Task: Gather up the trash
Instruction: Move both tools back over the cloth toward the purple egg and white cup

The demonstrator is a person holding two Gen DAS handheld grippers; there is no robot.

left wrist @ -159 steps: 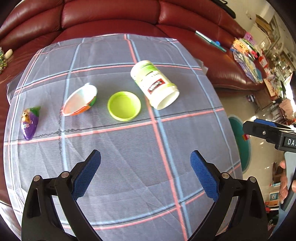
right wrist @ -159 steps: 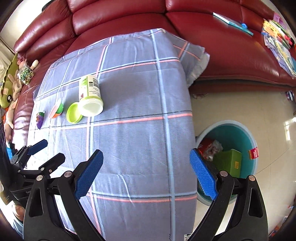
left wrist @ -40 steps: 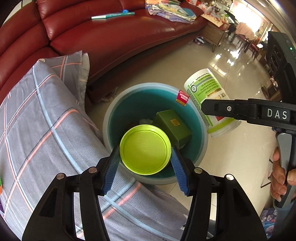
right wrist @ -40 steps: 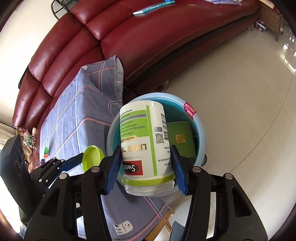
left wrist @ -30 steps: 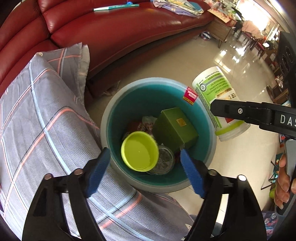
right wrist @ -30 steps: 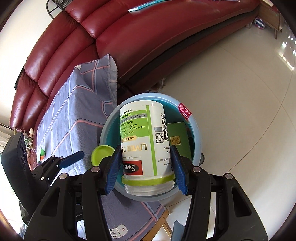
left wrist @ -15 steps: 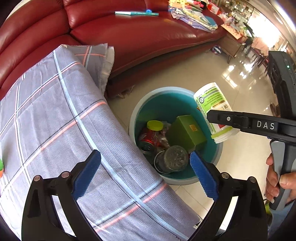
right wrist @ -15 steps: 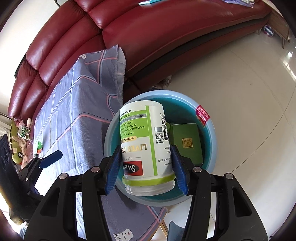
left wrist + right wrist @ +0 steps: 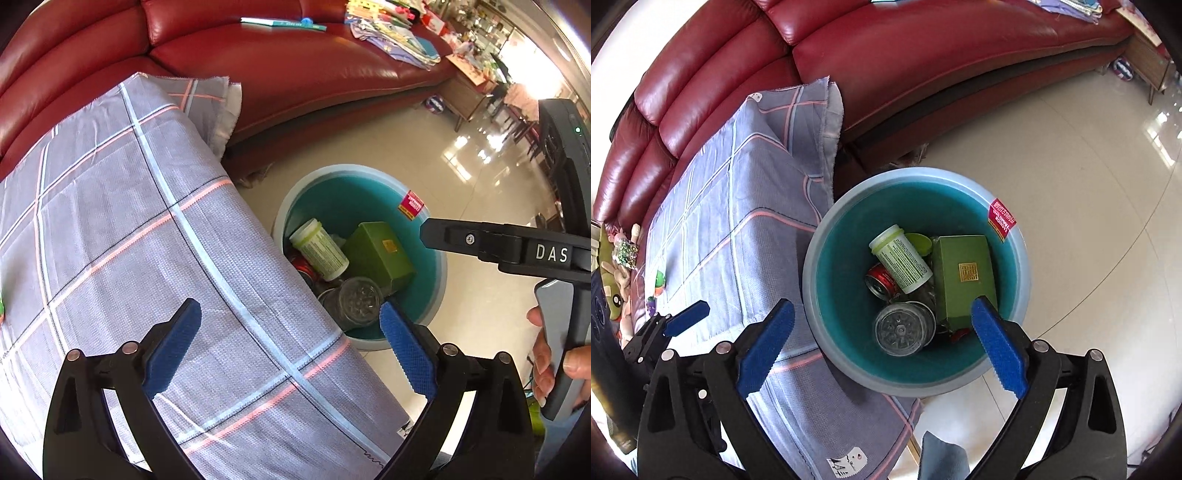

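Your right claw [image 9: 882,345] hangs over the round teal plastic bin [image 9: 1023,280], its jaws having just swung apart; nothing sits between the blue pads now. The white supplement jar with the green label [image 9: 900,264], which that claw gripped half a second ago, now lies on its side inside the bin, resting against the red drink can [image 9: 881,282] and beside the green cardboard box [image 9: 964,275]. The lime-green plastic lid [image 9: 919,243], dropped a moment earlier, shows only as an edge behind the jar. A clear glass jar [image 9: 905,328] lies at the near side of the heap.

Your left claw [image 9: 290,339] is likewise spread wide and empty, and now looks mostly at the grey checked cloth on the table [image 9: 110,206] rather than straight into the bin.

Both pieces you carried are thus delivered. At the far end of the table, seen from the right wrist, small coloured items [image 9: 657,284] remain on the cloth; these appear to be the trash left to collect, so both claws are free for another trip.
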